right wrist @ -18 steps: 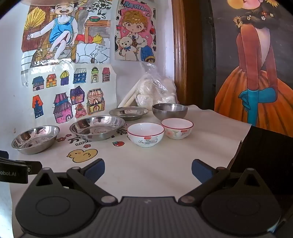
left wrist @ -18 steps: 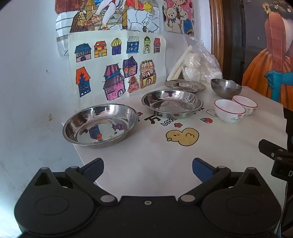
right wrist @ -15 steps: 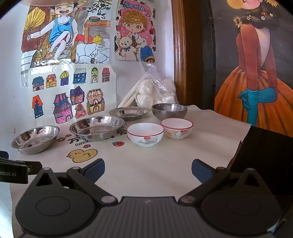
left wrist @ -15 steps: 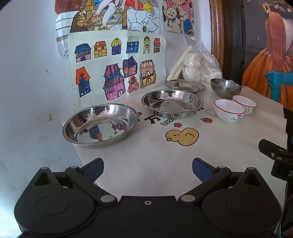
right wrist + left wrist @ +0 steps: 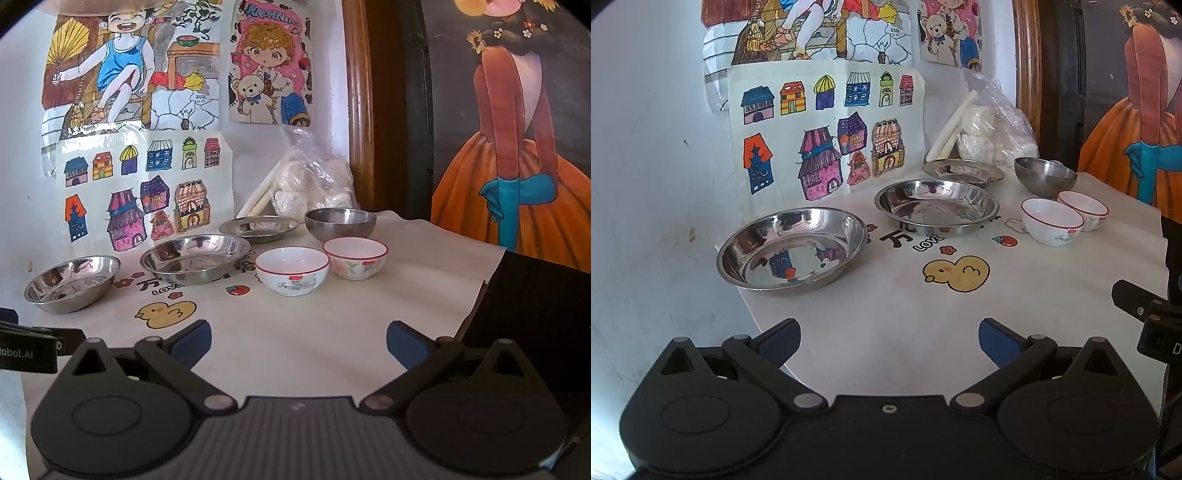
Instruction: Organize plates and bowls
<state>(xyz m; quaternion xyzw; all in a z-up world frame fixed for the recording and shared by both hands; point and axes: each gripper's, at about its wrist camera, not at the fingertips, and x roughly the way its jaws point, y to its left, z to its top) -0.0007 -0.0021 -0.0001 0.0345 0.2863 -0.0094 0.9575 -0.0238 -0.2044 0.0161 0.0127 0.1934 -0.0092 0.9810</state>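
Note:
Three steel plates lie on the white printed tablecloth (image 5: 886, 332): a near one (image 5: 792, 251) (image 5: 72, 282) at the left edge, a middle one (image 5: 936, 206) (image 5: 195, 258), and a far one (image 5: 962, 170) (image 5: 258, 228). A steel bowl (image 5: 1045, 176) (image 5: 340, 223) stands at the back. Two white bowls with red rims sit side by side: the nearer (image 5: 1052, 220) (image 5: 291, 269), the farther (image 5: 1084, 209) (image 5: 355, 256). My left gripper (image 5: 889, 339) is open above the cloth's near edge, nothing between its blue pads. My right gripper (image 5: 298, 341) is open too, short of the white bowls.
A clear plastic bag of white things (image 5: 314, 181) leans in the back corner against the wall with drawings (image 5: 823, 136). A wooden frame and a painted panel (image 5: 517, 147) stand at the right. A dark surface (image 5: 535, 302) lies beyond the cloth's right edge.

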